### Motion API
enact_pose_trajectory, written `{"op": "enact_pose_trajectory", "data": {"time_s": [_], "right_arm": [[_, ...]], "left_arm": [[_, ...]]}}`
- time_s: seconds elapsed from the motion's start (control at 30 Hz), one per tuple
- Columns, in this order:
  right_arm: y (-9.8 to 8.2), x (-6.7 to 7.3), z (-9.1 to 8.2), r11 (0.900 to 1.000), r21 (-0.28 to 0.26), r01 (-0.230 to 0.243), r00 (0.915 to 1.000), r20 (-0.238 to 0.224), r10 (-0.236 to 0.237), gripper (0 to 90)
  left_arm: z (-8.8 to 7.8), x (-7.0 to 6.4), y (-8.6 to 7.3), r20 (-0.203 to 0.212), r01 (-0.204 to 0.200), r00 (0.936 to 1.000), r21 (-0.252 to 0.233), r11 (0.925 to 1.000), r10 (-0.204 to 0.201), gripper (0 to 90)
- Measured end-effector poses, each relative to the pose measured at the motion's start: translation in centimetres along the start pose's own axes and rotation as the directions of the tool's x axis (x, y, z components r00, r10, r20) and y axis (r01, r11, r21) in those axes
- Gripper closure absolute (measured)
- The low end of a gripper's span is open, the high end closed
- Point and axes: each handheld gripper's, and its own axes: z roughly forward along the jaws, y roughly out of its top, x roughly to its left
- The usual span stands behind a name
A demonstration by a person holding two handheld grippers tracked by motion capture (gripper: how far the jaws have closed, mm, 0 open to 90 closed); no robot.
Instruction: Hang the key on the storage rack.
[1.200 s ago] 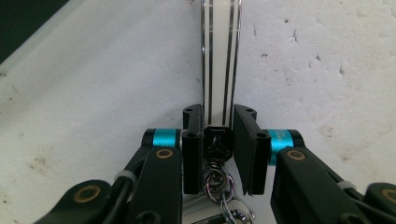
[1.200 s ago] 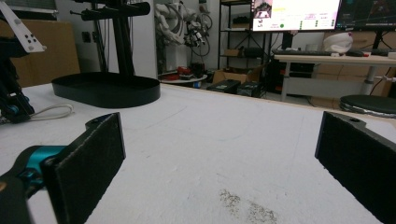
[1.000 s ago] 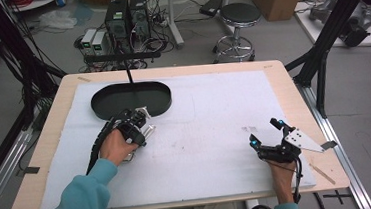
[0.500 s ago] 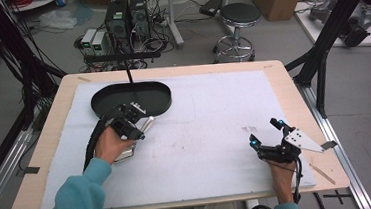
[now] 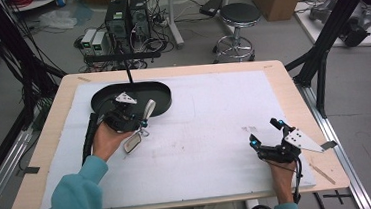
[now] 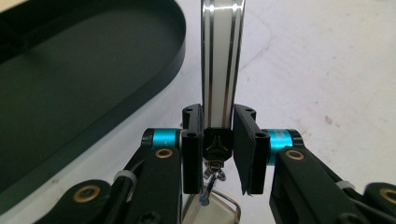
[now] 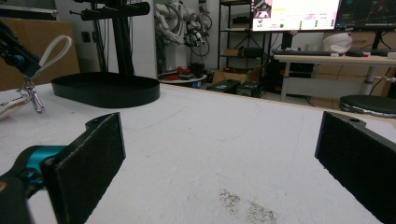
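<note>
A white lanyard strap with a metal clasp and a clear badge holder hangs from my left gripper, just in front of the black oval tray. In the left gripper view the jaws are shut on the strap's black end piece. The striped strap runs up from it, and the clasp dangles below. My right gripper rests near the table's front right, open with nothing between its pads. Far left in the right gripper view, the strap loop shows.
The tray stands at the back left of the white mat, with a black pole rising behind it. A stool and computer boxes stand on the floor beyond the table. A faint smudge marks the mat.
My left hand has risen and shifted right beside the tray, lifting the lanyard so the badge holder hangs below it. The right gripper has stayed put.
</note>
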Motion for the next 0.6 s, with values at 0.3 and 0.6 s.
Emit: {"op": "enact_pose_trajectory", "data": {"time_s": [0.3,0.6], "right_arm": [[0.0,0.0,0.0,1.0,-0.001,0.006,1.0,0.003,-0.006,0.9],[0.0,0.0,0.0,1.0,0.0,0.005,1.0,0.003,-0.005,0.9]], "left_arm": [[-0.5,0.7,0.9,0.014,0.004,0.9999,-0.115,0.9933,-0.002,74.0],[-0.5,1.6,2.8,0.067,0.005,0.9977,-0.192,0.9815,0.008,74.0]]}}
